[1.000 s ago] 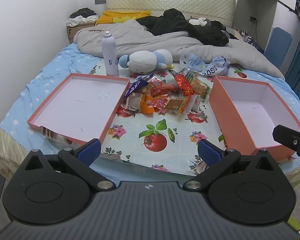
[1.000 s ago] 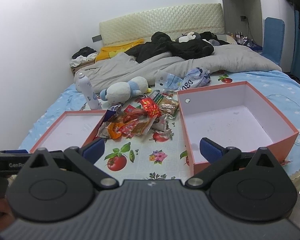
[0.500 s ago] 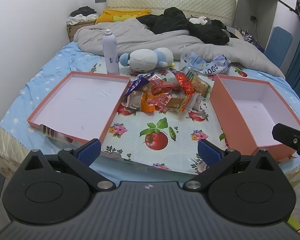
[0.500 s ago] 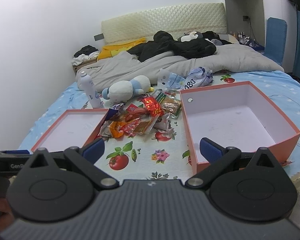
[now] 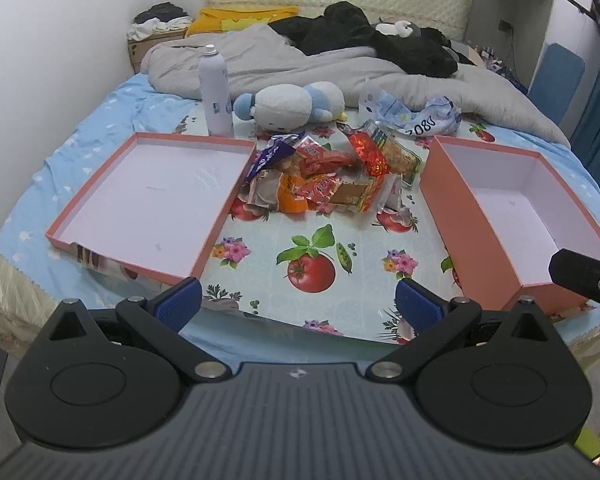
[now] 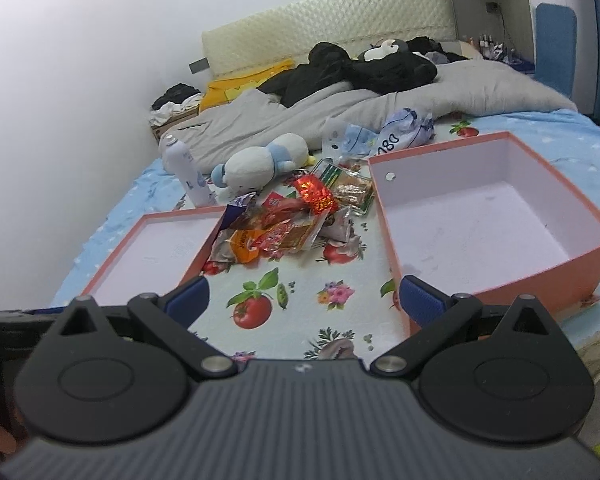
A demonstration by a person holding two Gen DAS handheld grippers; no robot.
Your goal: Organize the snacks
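My left gripper (image 5: 299, 301) and right gripper (image 6: 303, 299) both hang wide open, gripping nothing, above the near edge of the fruit-print cloth (image 5: 312, 246). Farther on, the snack packets (image 5: 328, 178) lie heaped between the shallow pink lid (image 5: 148, 194) and the deep pink box (image 6: 488, 220). Behind them stand a white spray can (image 5: 215, 90) and a plush toy (image 5: 288, 106).

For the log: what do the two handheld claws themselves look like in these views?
Both look alike. The left claw and right claw each have a dark grey ribbed body with a small white logo, two black round-based linkage arms with silver pivot pins, and textured blue fingertips. In the left view, a black part with a small screw, apparently the right claw, enters at the right edge. No sleeves or cables show.
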